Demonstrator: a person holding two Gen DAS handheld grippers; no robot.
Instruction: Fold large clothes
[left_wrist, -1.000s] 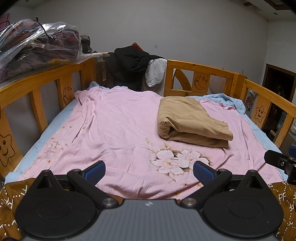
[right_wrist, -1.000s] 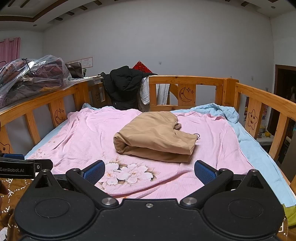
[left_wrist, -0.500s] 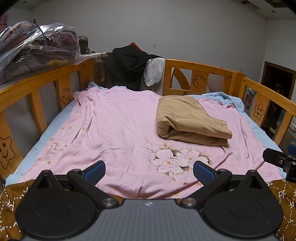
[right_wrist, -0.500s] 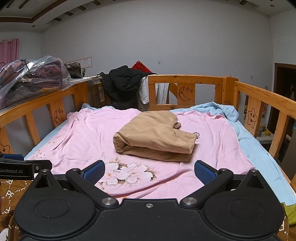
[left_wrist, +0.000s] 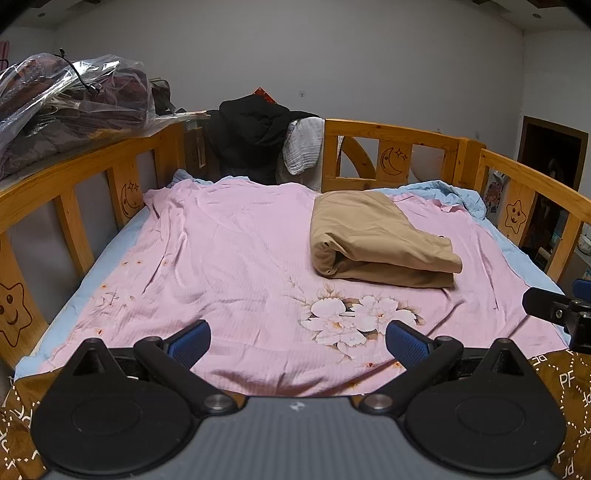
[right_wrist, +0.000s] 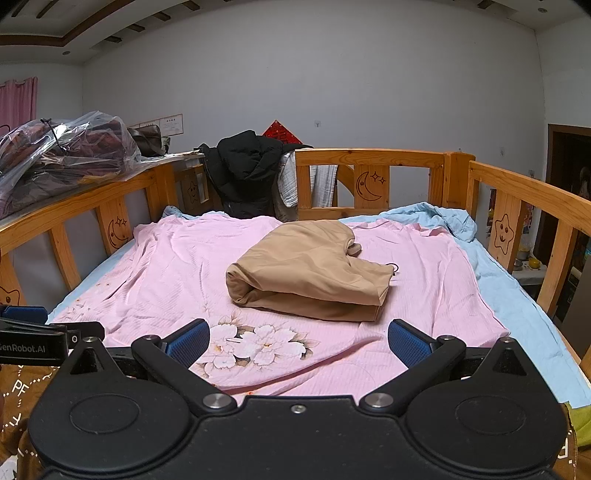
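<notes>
At the foot of the bed, at six o'clock, the left gripper (left_wrist: 297, 341) and right gripper (right_wrist: 298, 341) hover side by side with jaws spread wide, grasping nothing. Beyond them the pink sheet (left_wrist: 229, 258) with its flower print (right_wrist: 255, 345) covers the mattress. The folded tan garment (right_wrist: 310, 280) lies on it, at one o'clock from the left gripper, twelve from the right. A black jacket (right_wrist: 247, 173) hangs on the far wooden rail (right_wrist: 373, 155).

Ahead of the matt black plastic right gripper (right_wrist: 298, 343): smooth tan cloth garment (right_wrist: 310, 275) on ribbed pink sheet (right_wrist: 177, 273). Beyond it, varnished wooden bed rail (right_wrist: 369, 157); to the left, glossy clear plastic bag (right_wrist: 62, 147).
</notes>
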